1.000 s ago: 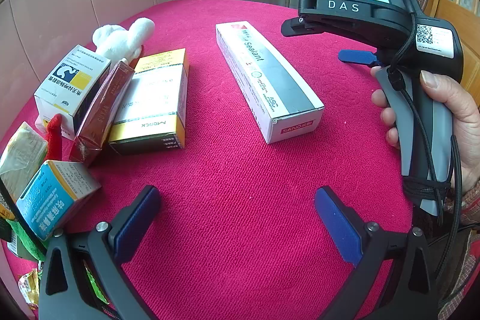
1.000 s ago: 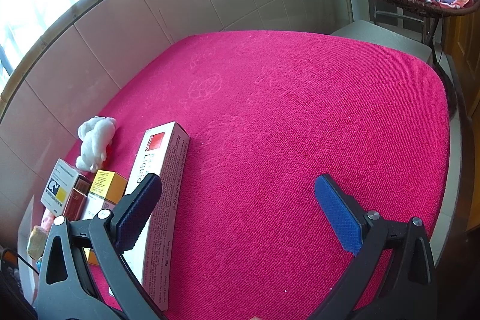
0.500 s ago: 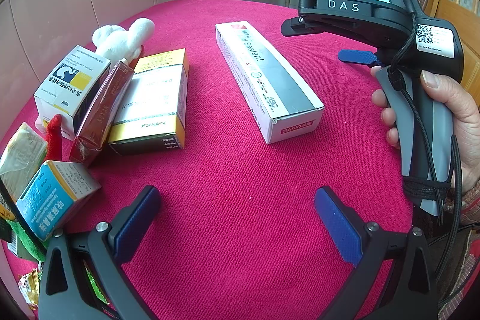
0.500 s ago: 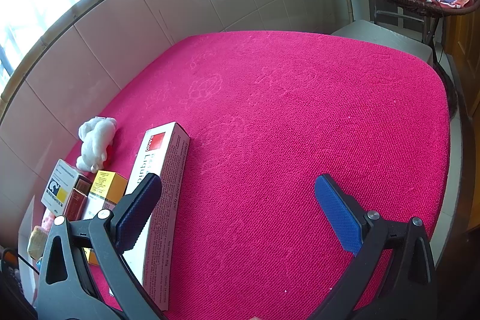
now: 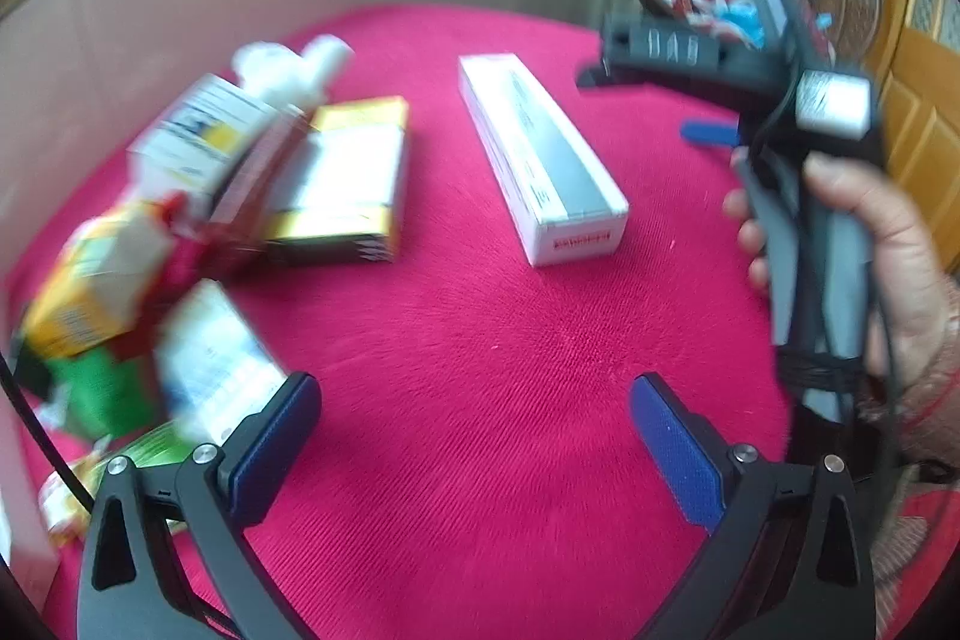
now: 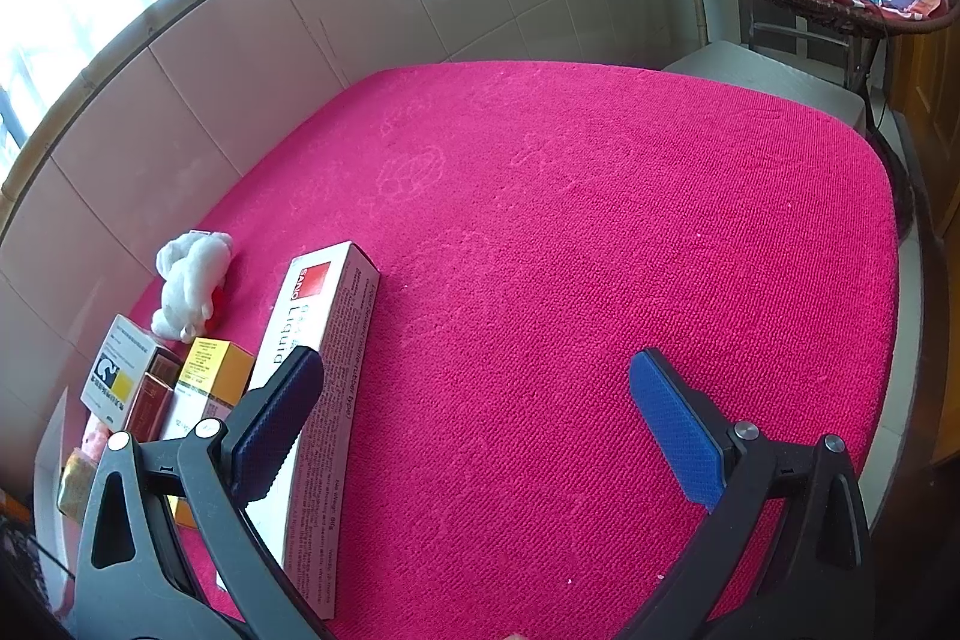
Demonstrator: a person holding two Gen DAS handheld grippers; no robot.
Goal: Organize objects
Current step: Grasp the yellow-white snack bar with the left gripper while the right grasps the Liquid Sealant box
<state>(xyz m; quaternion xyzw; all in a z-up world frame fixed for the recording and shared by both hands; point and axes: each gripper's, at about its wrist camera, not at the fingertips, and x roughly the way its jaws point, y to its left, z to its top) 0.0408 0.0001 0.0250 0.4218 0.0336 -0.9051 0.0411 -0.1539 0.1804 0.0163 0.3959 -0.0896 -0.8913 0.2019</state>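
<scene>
I am holding my left tongs (image 5: pixel 474 436) with the jaws spread wide and nothing between them, hovering over the pink-carpeted bench (image 5: pixel 492 370). My right tongs (image 6: pixel 474 418) are gaping just the same, also carrying nothing. From the left view I am seeing my right hand (image 5: pixel 888 268) wrapped around the other handle, off to the right side.

The long sealant box (image 5: pixel 540 154) is lying flat in the middle of the bench, well apart from the clutter at the left. It is a slim carton, and I am judging it as light and fairly stiff along its length, though thin card like this may dent if I squeeze hard. I am reckoning the best hold is across its narrow width near the middle, so it is not tipping at either end.

At the left the yellow and white box (image 5: pixel 348 178) is lying flat, touching a dark red box (image 5: pixel 252 184) that is leaning beside a white and blue carton (image 5: pixel 198 136). Behind them the white plush toy (image 6: pixel 192 280) is sitting near the tiled wall; soft and squashy, it is taking a grip almost anywhere. The nearer packets at the left edge are too blurred in my left view for me to be telling them apart
</scene>
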